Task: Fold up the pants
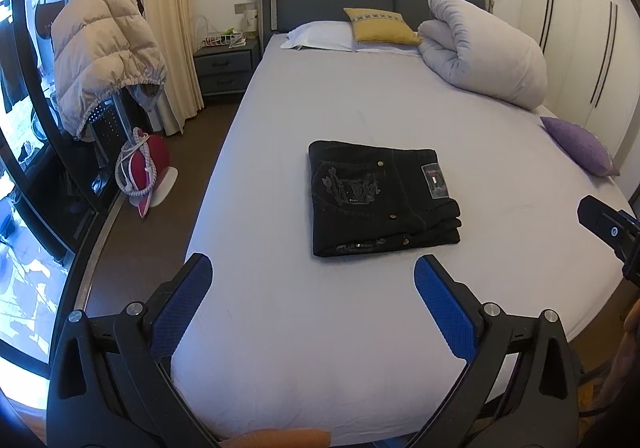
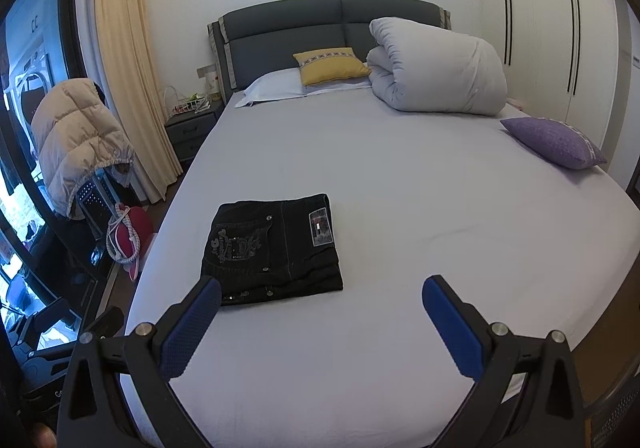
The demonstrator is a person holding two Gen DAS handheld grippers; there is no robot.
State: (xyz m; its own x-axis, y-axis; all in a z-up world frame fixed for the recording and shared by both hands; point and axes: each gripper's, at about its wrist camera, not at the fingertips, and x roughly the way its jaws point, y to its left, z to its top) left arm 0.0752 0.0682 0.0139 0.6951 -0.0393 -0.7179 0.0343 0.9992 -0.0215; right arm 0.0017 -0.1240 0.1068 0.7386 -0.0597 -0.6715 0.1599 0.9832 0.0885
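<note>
Left tongs (image 1: 313,272) spread wide, blue pads (image 1: 188,304) far apart, nothing between them, held above near edge of bed (image 1: 360,328); right tongs (image 2: 321,294) likewise wide open, empty, above same near edge, their black body also visible at far right of left wrist view

Left to right across room:
- dark glass door (image 2: 24,135) at far left, reflections in it
- beige puffer jacket (image 1: 100,51) draped over a chair back beside door
- red-and-white iron (image 1: 142,171) on dark floor just below jacket, cord wound on it
- cream curtain (image 2: 128,67) hanging full height
- grey nightstand (image 1: 224,65) against wall, small clutter on top, too small to identify
- grey padded headboard (image 2: 288,27)
- white pillow (image 1: 320,35) flat at head of bed, yellow cushion (image 2: 330,65) resting on it
- black pants (image 1: 380,195) folded into compact rectangle, lying flat on sheet in near half of bed, left of centre in right wrist view; back pocket embroidery and waistband patch facing up; apart from both tongs
- rolled white duvet (image 2: 436,71) at head of bed, right side
- purple cushion (image 2: 556,141) near right edge of bed
- white wardrobe doors (image 2: 540,27) along right wall, dark vertical handles
</note>
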